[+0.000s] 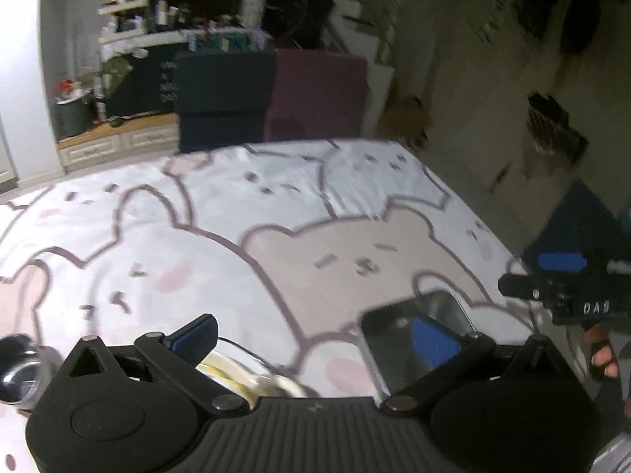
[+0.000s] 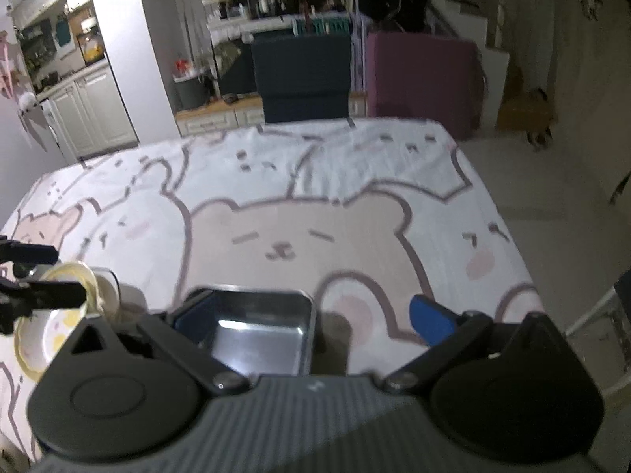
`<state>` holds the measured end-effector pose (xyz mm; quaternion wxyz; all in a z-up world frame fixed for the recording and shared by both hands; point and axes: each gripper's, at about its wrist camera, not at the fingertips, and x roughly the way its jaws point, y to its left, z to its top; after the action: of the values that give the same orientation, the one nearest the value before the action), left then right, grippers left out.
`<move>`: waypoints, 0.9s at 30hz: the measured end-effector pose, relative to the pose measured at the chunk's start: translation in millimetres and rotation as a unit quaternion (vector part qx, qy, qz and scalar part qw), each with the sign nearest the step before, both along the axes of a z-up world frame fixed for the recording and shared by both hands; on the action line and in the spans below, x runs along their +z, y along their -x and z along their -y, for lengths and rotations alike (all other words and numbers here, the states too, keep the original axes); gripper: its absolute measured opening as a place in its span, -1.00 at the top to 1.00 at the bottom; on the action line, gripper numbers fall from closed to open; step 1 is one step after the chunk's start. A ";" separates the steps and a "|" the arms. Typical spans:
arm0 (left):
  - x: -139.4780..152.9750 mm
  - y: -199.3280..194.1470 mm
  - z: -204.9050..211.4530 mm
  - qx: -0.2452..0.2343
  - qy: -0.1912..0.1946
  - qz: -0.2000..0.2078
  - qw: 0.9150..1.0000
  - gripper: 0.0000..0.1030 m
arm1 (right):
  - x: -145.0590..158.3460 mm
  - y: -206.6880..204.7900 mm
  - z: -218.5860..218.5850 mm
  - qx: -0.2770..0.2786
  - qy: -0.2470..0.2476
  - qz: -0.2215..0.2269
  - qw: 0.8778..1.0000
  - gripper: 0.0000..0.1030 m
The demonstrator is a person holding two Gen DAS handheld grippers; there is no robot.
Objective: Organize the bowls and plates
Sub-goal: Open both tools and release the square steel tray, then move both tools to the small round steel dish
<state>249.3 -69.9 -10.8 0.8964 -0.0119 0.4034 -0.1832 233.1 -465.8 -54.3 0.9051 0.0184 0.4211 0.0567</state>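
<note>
A square metal tray [image 2: 256, 335] lies on the cartoon bear tablecloth [image 2: 299, 205], just below my right gripper [image 2: 307, 323], which is open and holds nothing. The tray also shows in the left wrist view [image 1: 390, 331]. A cream, yellow-rimmed plate [image 2: 35, 339] with a cream bowl [image 2: 75, 276] at its far edge sits left of the tray. My left gripper [image 1: 315, 339] hangs open above that plate [image 1: 240, 374], its pads touching nothing. Each gripper appears in the other's view: left gripper [image 2: 39, 276], right gripper [image 1: 548, 276].
A shiny metal bowl [image 1: 19, 370] sits at the table's left. A hand [image 1: 601, 354] holds the right gripper. Beyond the table's far edge stand a dark blue chair [image 2: 303, 71] and a purple one [image 2: 422, 75]. Floor lies to the right.
</note>
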 end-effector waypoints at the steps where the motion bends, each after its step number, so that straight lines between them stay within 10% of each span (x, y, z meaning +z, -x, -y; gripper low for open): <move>1: 4.0 -0.2 -8.9 0.010 0.002 0.005 1.000 -1.00 | 2.4 -2.1 -5.5 0.003 -0.001 0.008 1.000 -1.00; 27: 16.9 12.0 -241.3 0.279 -0.028 0.024 0.960 -1.00 | 24.2 -77.7 -247.9 0.173 -0.060 0.060 0.981 -1.00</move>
<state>237.2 171.4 6.2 0.9215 -0.0946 0.3670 0.0849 310.8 -217.9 -30.2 0.9025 -0.0034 0.3587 0.2383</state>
